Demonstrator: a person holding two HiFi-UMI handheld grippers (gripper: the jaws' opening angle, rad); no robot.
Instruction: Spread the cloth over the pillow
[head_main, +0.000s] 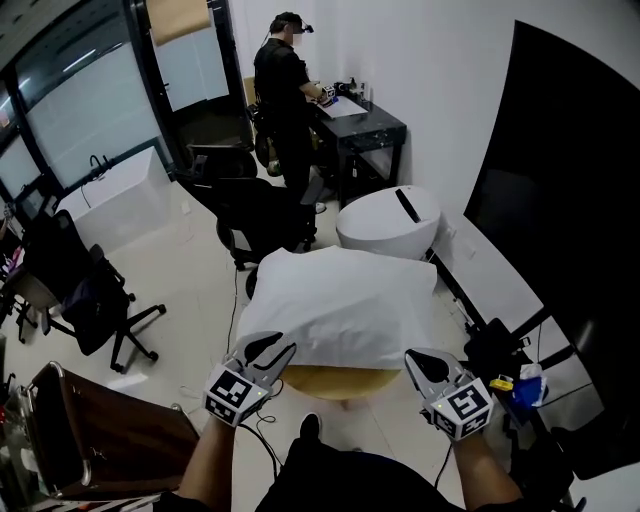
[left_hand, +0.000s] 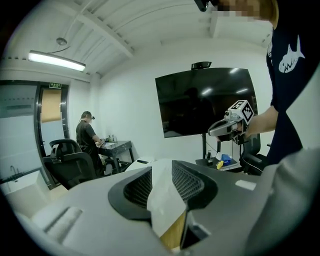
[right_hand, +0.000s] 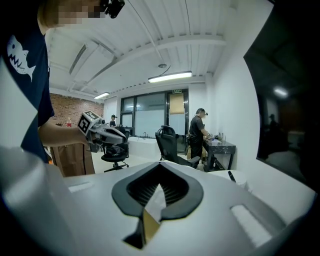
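Two corners left to release; the cloth (head_main: 345, 300) already covers the pillow on the round surface (head_main: 340, 383).
At the surface's near edge, the left hand-held gripper (head_main: 268, 352) stands spread, cloth loose between its jaws; the right hand-held gripper (head_main: 420, 362), pressed together, pinches a cloth corner.

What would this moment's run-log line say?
left gripper: fingers apart, white cloth corner between them | right gripper: fingers shut on white cloth's other near corner | white cloth: draped over hidden pillow on round wooden table
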